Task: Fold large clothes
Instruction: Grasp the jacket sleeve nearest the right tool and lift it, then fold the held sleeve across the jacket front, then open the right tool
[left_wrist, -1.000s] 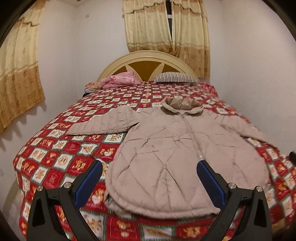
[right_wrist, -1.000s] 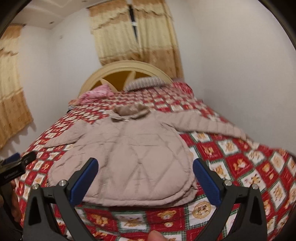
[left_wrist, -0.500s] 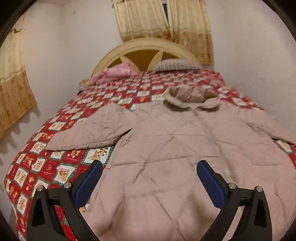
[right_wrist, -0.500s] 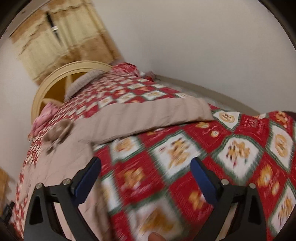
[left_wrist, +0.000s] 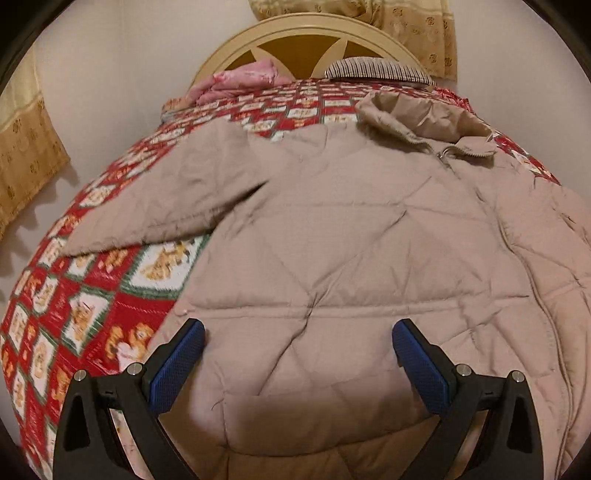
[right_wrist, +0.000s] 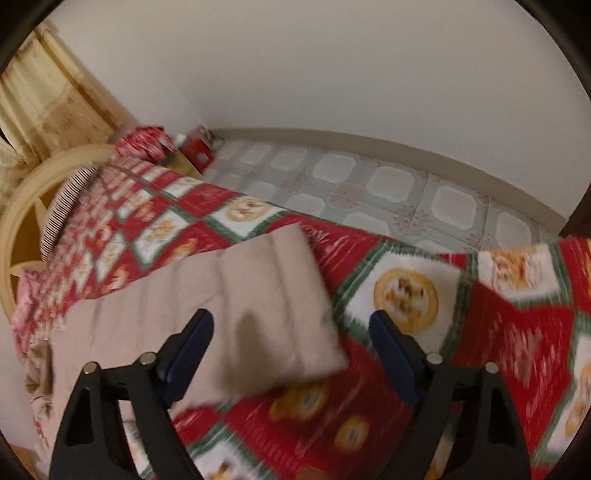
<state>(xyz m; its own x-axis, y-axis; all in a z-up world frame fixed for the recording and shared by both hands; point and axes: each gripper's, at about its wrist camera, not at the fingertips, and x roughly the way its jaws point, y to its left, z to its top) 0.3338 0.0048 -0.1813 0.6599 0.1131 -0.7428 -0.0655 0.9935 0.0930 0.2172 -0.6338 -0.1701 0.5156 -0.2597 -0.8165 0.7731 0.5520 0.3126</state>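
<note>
A beige quilted jacket (left_wrist: 351, 258) lies spread face up on the bed, collar (left_wrist: 417, 118) toward the headboard and one sleeve (left_wrist: 177, 192) stretched to the left. My left gripper (left_wrist: 297, 341) hangs open just above the jacket's lower body, blue pads apart, nothing between them. In the right wrist view the jacket's other sleeve (right_wrist: 236, 306) ends in a square cuff (right_wrist: 295, 295) on the quilt. My right gripper (right_wrist: 291, 332) hovers over that cuff; its jaws are closing but still wide, with the cuff under the gap and not pressed.
The bed carries a red patchwork quilt (left_wrist: 85, 295) with bear squares. A cream headboard (left_wrist: 306, 40), a pink pillow (left_wrist: 247, 79) and a striped pillow (left_wrist: 376, 70) are at the far end. Tiled floor (right_wrist: 388, 188) and a wall run along the bed's right side.
Both grippers dropped toward the bed. The left one closed in on the jacket's body. The right one swung out to the sleeve's cuff, rolling as it went, and its jaws narrowed slightly.
</note>
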